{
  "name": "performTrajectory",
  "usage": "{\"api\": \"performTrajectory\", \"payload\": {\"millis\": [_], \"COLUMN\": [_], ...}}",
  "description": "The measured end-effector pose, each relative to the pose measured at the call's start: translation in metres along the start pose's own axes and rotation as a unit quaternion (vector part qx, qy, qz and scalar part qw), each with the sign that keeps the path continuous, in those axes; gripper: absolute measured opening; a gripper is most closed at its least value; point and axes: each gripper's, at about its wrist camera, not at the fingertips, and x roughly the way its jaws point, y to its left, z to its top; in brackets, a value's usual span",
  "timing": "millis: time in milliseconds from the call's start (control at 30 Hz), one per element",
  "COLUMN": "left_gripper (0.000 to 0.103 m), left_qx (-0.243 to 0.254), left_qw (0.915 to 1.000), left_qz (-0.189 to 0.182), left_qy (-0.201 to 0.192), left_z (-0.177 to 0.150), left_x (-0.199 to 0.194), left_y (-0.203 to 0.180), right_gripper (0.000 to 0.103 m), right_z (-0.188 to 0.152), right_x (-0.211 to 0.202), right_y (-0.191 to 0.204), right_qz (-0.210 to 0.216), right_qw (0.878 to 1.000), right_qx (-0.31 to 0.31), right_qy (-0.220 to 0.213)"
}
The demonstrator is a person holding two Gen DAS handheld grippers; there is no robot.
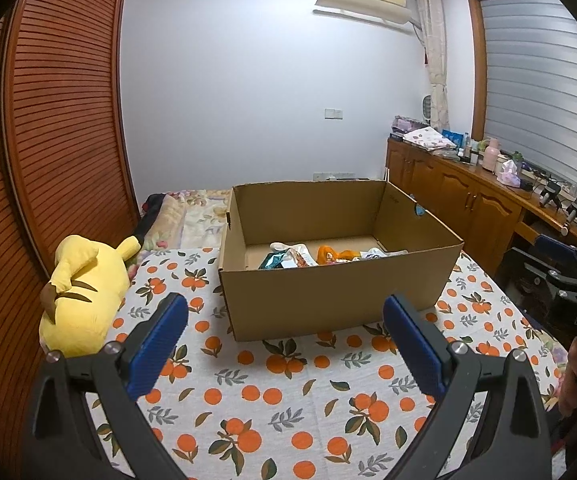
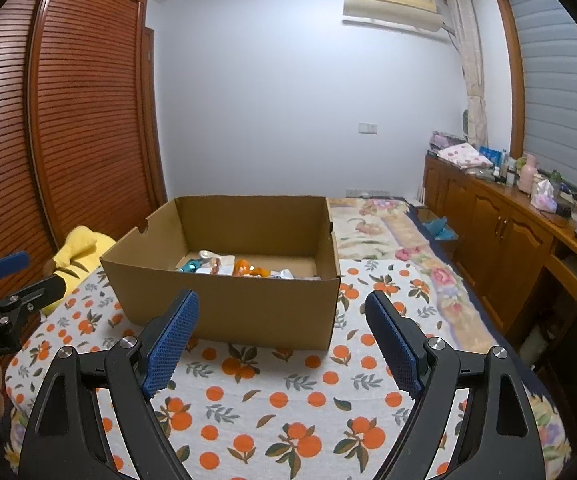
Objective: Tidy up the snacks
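An open cardboard box [image 1: 328, 300] [image 2: 228, 304] stands on the orange-print bed cover [image 1: 272, 392] [image 2: 272, 400]. Several snack packets [image 1: 308, 258] [image 2: 240, 268] lie on its floor: teal, white and orange wrappers. My left gripper [image 1: 286, 308] hovers in front of the box's near wall, open, with nothing between its blue pads. My right gripper [image 2: 282, 304] is likewise open and empty, just short of the same wall. Each gripper shows at the edge of the other's view, the right gripper body [image 1: 568, 280] at the right and the left gripper body [image 2: 4, 292] at the left.
A yellow plush toy [image 1: 80, 292] [image 2: 76, 256] lies left of the box by the slatted wooden wardrobe [image 1: 48, 120]. A wooden sideboard [image 1: 468, 192] [image 2: 500, 224] with clutter runs along the right. A floral quilt [image 2: 384, 224] covers the bed behind the box.
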Motion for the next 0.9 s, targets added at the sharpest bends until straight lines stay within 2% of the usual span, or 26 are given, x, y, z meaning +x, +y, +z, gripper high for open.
{"api": "performTrajectory", "payload": {"millis": [900], "left_gripper": [0.099], "left_qx": [0.001], "left_qw": [1.0], "left_qz": [0.001], "left_qy": [0.004], "left_z": [-0.0019], "left_x": [0.0021], "left_y": [0.0013], "right_gripper": [0.087], "right_z": [-0.0017], "right_x": [0.001], "right_y": [-0.0024], "right_qz": [0.0], "right_qw": [1.0], "right_qx": [0.002], "right_qy": [0.0]}}
